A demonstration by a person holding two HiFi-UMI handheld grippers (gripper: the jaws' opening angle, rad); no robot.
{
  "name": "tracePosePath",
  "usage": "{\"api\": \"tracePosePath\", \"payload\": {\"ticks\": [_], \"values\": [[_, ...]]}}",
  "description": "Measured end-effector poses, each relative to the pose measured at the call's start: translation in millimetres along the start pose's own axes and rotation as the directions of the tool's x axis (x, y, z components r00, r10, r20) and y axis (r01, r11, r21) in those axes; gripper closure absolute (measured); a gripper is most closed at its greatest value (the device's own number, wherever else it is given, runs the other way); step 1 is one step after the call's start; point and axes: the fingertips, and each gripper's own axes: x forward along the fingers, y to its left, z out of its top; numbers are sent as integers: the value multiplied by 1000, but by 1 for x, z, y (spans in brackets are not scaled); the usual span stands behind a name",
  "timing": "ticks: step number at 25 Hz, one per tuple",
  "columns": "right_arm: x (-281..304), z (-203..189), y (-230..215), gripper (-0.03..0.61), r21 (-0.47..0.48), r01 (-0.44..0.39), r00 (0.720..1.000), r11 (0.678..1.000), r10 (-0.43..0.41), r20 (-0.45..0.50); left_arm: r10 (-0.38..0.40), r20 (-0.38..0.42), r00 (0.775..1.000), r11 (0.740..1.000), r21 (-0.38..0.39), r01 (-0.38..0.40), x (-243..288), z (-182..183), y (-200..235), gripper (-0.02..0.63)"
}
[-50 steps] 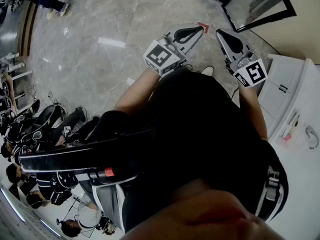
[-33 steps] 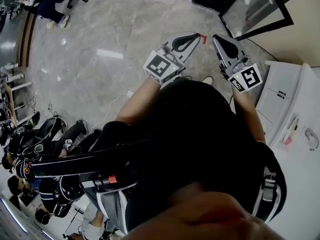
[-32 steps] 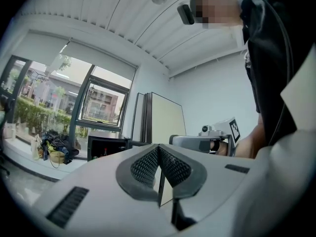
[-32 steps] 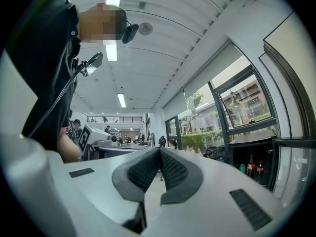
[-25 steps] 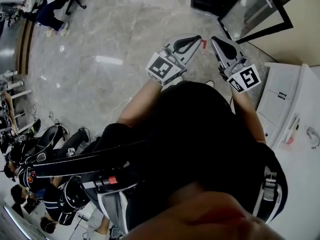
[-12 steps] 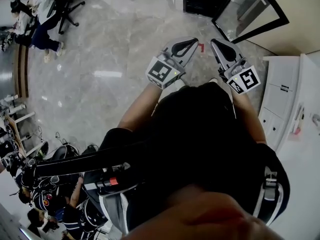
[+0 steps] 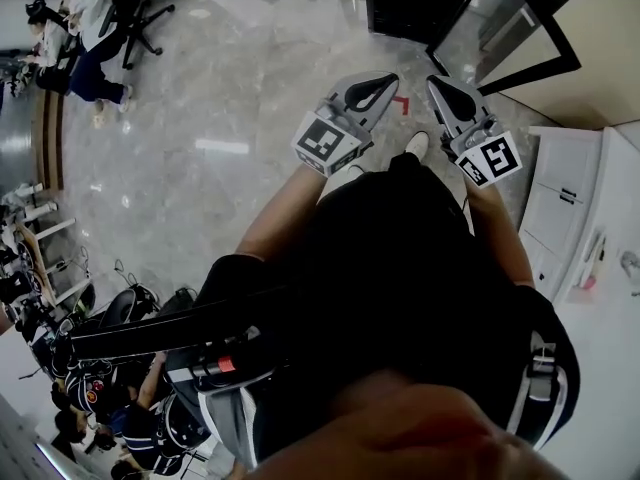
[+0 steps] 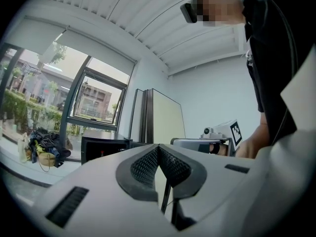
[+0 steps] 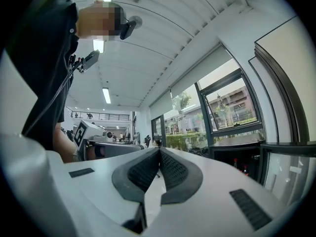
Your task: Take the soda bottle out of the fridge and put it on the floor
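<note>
A low black fridge [image 7: 408,0] stands on the marble floor ahead, its glass door [image 7: 510,26] swung open to the right. The right gripper view shows the fridge interior [image 9: 247,164] with small red-capped bottles [image 9: 236,165] inside; which one is the soda bottle I cannot tell. My left gripper [image 7: 385,76] and right gripper [image 7: 437,80] are held side by side at chest height, well short of the fridge. Both are shut and empty, their pads meeting at the tips in the left gripper view [image 8: 158,148] and in the right gripper view [image 9: 159,150].
A white cabinet [image 7: 585,193] runs along the right side. A red mark [image 7: 402,102] lies on the floor before the fridge, and my shoe [image 7: 415,146] shows below the grippers. Seated people and office chairs [image 7: 95,28] occupy the far left.
The fridge and its open door have come further into the head view as I step toward them. Both grippers stay shut and keep their place in front of me.
</note>
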Motion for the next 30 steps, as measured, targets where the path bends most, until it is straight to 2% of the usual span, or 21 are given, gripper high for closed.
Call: {"api": "tracePosePath", "payload": {"ticks": [10, 19, 23, 30], "values": [[4, 7, -89, 568, 0, -66, 998, 998, 66, 19, 103, -13, 995, 995, 16, -103, 81, 7, 29, 618], [17, 2, -146, 568, 29, -118, 993, 993, 117, 33, 181, -53, 982, 983, -6, -182, 125, -1, 52, 618], [33, -3, -158, 568, 45, -122, 992, 991, 121, 31, 180, -72, 981, 983, -9, -181, 134, -6, 65, 618], [75, -15, -187, 566, 38, -42, 999, 998, 41, 3, 142, -74, 987, 990, -15, -143, 148, -16, 113, 618]]}}
